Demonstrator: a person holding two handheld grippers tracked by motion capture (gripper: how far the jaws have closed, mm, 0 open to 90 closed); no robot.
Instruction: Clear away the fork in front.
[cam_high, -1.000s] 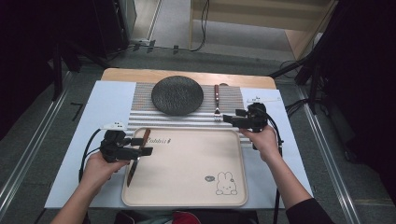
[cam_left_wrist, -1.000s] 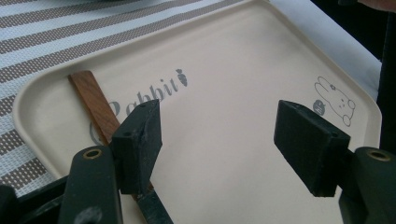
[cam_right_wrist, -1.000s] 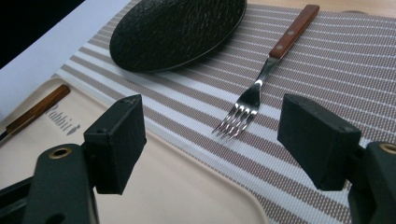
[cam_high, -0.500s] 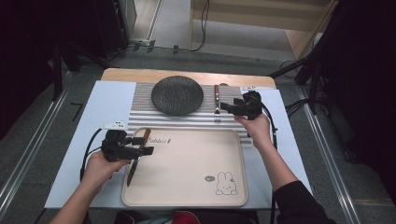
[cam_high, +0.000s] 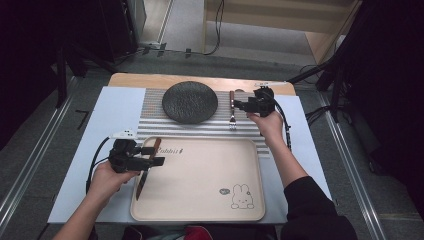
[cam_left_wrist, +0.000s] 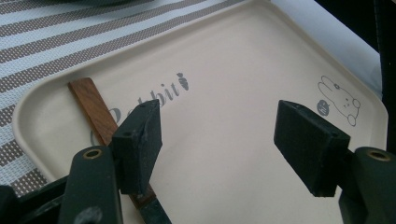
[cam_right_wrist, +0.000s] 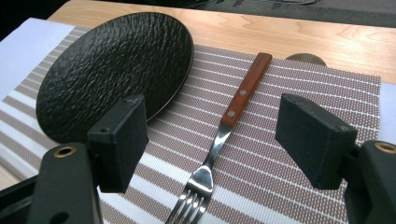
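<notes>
we are looking from the near edge of the table outward, and nearest to us the beige tray (cam_high: 200, 195) is lying with its printed rabbit at about five o'clock on its own face. at the tray's nine o'clock side our left gripper (cam_high: 152, 156) is hovering with its jaws spread wide and gripping nothing; in the left gripper view its jaws are standing well apart over bare tray. the knife (cam_high: 146, 169) with the wooden handle is lying on the tray just under that gripper, its handle pointing toward twelve o'clock and its dark blade toward six; in the left gripper view the handle (cam_left_wrist: 95, 111) is passing beneath the left-hand jaw, and we cannot tell whether the jaw is touching it. beyond the tray the striped placemat (cam_high: 150, 125) is spreading across the table. on it, at roughly eleven o'clock from the tray's middle, the black textured plate (cam_high: 190, 102) is sitting flat. just beside the plate at its three o'clock the fork (cam_high: 232, 110) is lying with its wooden handle at twelve o'clock and its tines at six. our right gripper (cam_high: 239, 105) is hanging just at the fork's three o'clock side, jaws released and wide; in the right gripper view the fork (cam_right_wrist: 224, 140) is showing between the two jaws, untouched.
</notes>
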